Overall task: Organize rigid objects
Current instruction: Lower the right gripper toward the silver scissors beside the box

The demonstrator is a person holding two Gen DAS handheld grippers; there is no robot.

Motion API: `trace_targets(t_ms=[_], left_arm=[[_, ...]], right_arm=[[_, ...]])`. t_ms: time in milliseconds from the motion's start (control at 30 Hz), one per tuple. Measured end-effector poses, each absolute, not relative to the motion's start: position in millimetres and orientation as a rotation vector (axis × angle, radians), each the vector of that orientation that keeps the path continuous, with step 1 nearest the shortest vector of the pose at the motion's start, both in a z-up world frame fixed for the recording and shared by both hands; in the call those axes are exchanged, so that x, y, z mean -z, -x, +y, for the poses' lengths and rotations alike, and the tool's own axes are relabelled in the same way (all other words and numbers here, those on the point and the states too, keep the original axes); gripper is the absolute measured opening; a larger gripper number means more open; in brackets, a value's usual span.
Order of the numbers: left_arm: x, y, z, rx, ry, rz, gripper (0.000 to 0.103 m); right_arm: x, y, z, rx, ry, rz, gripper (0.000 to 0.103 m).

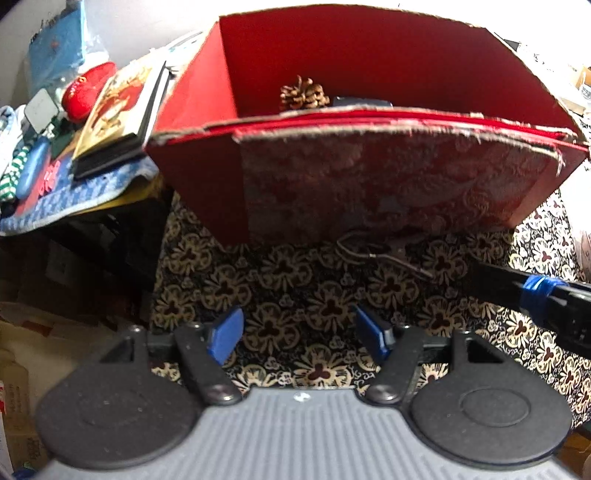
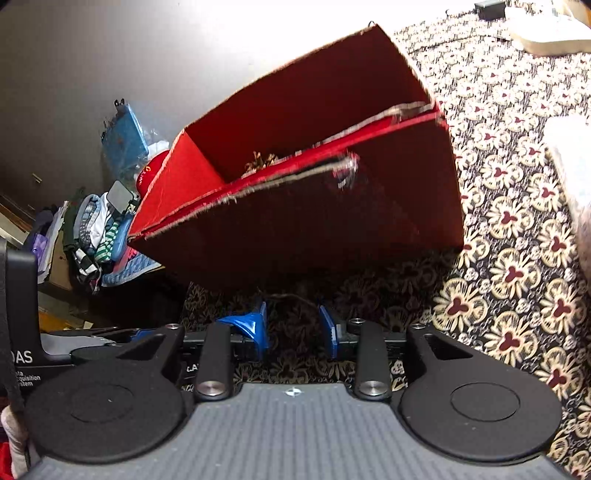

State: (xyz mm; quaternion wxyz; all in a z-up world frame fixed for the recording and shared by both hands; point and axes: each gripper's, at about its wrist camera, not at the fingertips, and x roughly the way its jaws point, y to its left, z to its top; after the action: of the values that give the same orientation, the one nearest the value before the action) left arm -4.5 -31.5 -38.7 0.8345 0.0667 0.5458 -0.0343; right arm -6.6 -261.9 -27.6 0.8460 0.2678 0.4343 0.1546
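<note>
A red cardboard box (image 1: 369, 181) with torn edges stands on a floral cloth (image 1: 295, 295); it also shows in the right wrist view (image 2: 314, 229). Inside it lie a pine cone (image 1: 303, 94) and a dark object (image 1: 360, 101). A bent metal wire piece (image 1: 373, 253) lies on the cloth just in front of the box. My left gripper (image 1: 299, 338) is open and empty, a little short of the box. My right gripper (image 2: 293, 325) is open, its fingertips either side of the wire piece (image 2: 291, 297) under the box's front. The right gripper's finger (image 1: 535, 295) enters the left wrist view at right.
Left of the box a side surface holds a dark-edged picture book (image 1: 122, 110), a red glossy object (image 1: 86, 90), a blue case (image 1: 33, 173), striped cloth and a blue bag (image 1: 59, 44). A white object (image 2: 546, 33) lies far right on the cloth.
</note>
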Motion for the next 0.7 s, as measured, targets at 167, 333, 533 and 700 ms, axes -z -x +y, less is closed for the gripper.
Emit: trace_targets(t_ms=[167, 333, 533, 700], left_arm=[[45, 9, -28, 0.142, -0.112, 1.133, 0.069], [54, 17, -18, 0.239, -0.041, 1.099, 0.071], [61, 21, -14, 0.311, 0.021, 1.058, 0.076], [68, 16, -14, 0.359, 0.069, 1.060, 0.076]], right_arm=[[31, 8, -260, -0.336, -0.554, 0.925, 0.016], [40, 5, -264, -0.327, -0.554, 0.933, 0.016], [47, -8, -265, -0.340, -0.534, 0.920, 0.016], [55, -25, -261, -0.374, -0.558, 0.898, 0.016]])
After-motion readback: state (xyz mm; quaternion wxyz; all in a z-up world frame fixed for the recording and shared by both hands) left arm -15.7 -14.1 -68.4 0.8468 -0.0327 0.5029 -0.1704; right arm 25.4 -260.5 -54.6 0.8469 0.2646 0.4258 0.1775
